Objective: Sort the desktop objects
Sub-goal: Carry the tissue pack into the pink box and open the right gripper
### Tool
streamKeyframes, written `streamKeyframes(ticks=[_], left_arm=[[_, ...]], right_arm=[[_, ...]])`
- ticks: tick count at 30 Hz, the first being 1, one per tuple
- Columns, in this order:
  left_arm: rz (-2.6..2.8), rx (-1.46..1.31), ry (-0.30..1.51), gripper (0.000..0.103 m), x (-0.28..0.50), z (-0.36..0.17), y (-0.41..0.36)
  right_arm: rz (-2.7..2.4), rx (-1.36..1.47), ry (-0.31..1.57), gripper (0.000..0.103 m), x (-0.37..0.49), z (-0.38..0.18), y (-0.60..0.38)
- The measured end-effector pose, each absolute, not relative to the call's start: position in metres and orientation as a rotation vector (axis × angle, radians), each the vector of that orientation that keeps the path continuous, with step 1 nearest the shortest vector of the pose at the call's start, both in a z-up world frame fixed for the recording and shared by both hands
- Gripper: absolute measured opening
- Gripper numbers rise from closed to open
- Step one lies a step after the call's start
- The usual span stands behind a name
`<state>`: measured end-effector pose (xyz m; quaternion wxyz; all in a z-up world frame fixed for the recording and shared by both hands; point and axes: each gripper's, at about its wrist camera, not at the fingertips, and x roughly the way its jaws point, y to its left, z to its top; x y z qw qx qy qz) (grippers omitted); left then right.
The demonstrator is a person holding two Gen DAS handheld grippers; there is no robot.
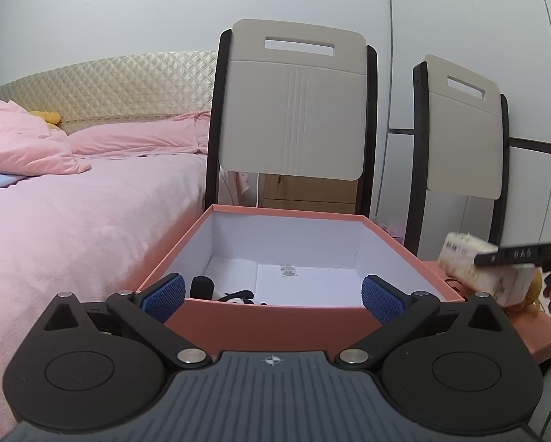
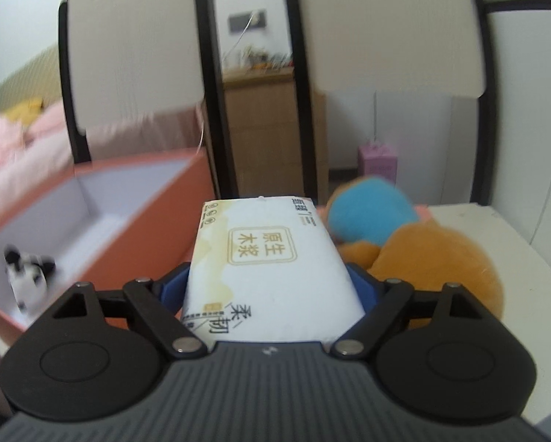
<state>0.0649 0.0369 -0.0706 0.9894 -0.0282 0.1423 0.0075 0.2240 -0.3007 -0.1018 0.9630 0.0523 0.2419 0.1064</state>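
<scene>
An open salmon-pink box [image 1: 275, 318] with a white inside stands in front of my left gripper [image 1: 273, 296], which is open and empty at its near wall. Inside lie a black-and-white plush [image 1: 238, 296] and a white card [image 1: 304, 280]. My right gripper [image 2: 271, 287] is shut on a white tissue pack [image 2: 271, 269] with Chinese print, held above the desk to the right of the box [image 2: 157, 217]. The pack also shows at the right in the left wrist view [image 1: 485, 269]. An orange and blue plush toy [image 2: 422, 243] lies beyond it.
Two chairs [image 1: 293, 110] with beige backs stand behind the box. A bed with pink bedding [image 1: 73, 221] is at the left. A wooden cabinet [image 2: 275, 129] and a small pink box [image 2: 378, 162] stand on the floor beyond. The white desk [image 2: 496, 243] extends right.
</scene>
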Motion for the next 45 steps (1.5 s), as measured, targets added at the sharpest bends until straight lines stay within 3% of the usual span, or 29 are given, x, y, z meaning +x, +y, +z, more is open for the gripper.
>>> streamKeyframes(ticks=[8, 14, 25, 38, 40, 42, 45], left_arm=[[0.048, -0.052, 0.271, 0.103, 0.062, -0.07, 0.036], [0.069, -0.093, 0.251, 0.103, 0.058, -0.067, 0.046], [0.093, -0.159, 0.232, 0.103, 0.053, -0.067, 0.064], [0.093, -0.194, 0.246, 0.103, 0.056, -0.067, 0.073], [0.093, -0.193, 0.253, 0.103, 0.057, -0.067, 0.073], [0.09, -0.19, 0.26, 0.103, 0.057, -0.067, 0.072], [0.085, -0.184, 0.26, 0.103, 0.057, -0.067, 0.071]], right_arm=[[0.232, 0.099, 0.467, 0.087, 0.24, -0.028, -0.255], [0.368, 0.059, 0.578, 0.087, 0.29, -0.002, -0.166], [0.478, -0.03, 0.746, 0.087, 0.372, -0.077, 0.002], [0.456, -0.071, 0.845, 0.087, 0.416, -0.147, 0.034], [0.463, -0.07, 0.852, 0.09, 0.416, -0.146, 0.034], [0.486, -0.068, 0.849, 0.103, 0.415, -0.141, 0.033], [0.485, -0.062, 0.803, 0.103, 0.409, -0.124, 0.026]])
